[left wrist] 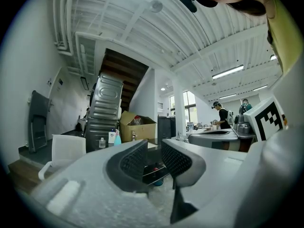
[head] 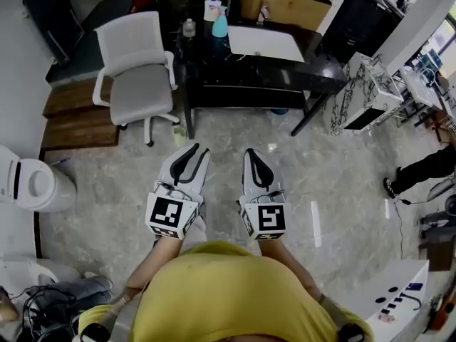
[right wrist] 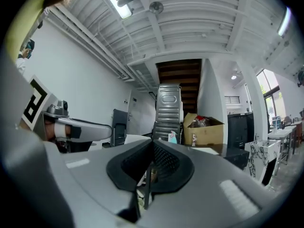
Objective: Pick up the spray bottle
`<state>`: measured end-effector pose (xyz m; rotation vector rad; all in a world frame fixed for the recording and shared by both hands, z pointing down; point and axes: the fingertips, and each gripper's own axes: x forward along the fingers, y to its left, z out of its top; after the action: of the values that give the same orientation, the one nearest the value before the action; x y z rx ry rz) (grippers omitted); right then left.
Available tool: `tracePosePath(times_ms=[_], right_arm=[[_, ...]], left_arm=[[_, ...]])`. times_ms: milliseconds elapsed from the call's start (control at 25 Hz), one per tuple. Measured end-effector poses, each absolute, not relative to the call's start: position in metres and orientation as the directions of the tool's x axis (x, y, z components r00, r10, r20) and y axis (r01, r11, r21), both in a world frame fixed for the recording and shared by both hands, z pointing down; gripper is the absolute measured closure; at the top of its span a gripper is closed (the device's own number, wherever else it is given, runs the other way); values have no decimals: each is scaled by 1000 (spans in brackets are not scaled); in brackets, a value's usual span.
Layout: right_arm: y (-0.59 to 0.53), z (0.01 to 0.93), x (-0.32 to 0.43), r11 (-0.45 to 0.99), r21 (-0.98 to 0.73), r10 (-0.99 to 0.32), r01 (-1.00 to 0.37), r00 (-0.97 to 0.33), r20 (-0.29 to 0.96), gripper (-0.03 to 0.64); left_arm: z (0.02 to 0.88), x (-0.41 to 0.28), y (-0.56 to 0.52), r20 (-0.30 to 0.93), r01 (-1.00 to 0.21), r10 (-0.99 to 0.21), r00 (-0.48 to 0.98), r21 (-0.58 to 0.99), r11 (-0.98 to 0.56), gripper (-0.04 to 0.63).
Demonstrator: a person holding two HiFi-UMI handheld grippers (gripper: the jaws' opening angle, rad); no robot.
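The spray bottle (head: pixel 220 26) is pale blue with a white head. It stands upright on the far side of a black desk (head: pixel 285 73), beside a white pump bottle (head: pixel 211 8). It shows small in the left gripper view (left wrist: pixel 117 138) and in the right gripper view (right wrist: pixel 173 137). Both grippers are held level in front of the person, well short of the desk. My left gripper (head: pixel 194 150) (left wrist: pixel 154 158) has a narrow gap between its jaws with nothing in it. My right gripper (head: pixel 254 153) (right wrist: pixel 151 160) has its jaws together and holds nothing.
A white office chair (head: pixel 135 70) stands left of the desk, with wooden steps (head: pixel 75 116) behind it. A cardboard box (head: pixel 281 6) and a white sheet (head: pixel 265 43) sit on the desk. A marble-patterned cabinet (head: pixel 363 95) is at the right. Someone's leg (head: pixel 420 169) shows at the right edge.
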<state>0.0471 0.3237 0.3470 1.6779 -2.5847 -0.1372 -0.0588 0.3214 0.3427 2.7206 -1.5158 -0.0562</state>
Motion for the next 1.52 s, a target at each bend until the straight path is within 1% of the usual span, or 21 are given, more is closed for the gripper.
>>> tracePosePath(times_ms=[80,320,400,520,920,1240,1520], right_arm=[[296,347,41,392,101,-919,-914,-394,2,615],[224,351,28,355,99,-935,-930,-354,23,615],[201,354,24,340,95,-940,-935,-339,27,615],[171,357,18,321,93,-947,-942,-320,26,615],[115,363,14,291,88,-957,-953,-288,41,615],[65,364,23,296,94,-955,-951,-295,19,615],[-14,369,34,333,112,-942,-936,-335,-2,615]], left_arm=[[343,-66,291,-12,-842,-843,538,44,-538,483],[347,-79,215,11,-815,-816,578,54,-577,482],[349,-83,193,14,-806,-806,592,55,-590,469],[352,-89,162,14,-793,-794,608,57,-607,468],[358,-91,102,16,-771,-772,635,74,-633,468],[362,-82,57,4,-772,-774,633,72,-631,468],[367,-76,-22,-14,-794,-796,605,64,-605,468]])
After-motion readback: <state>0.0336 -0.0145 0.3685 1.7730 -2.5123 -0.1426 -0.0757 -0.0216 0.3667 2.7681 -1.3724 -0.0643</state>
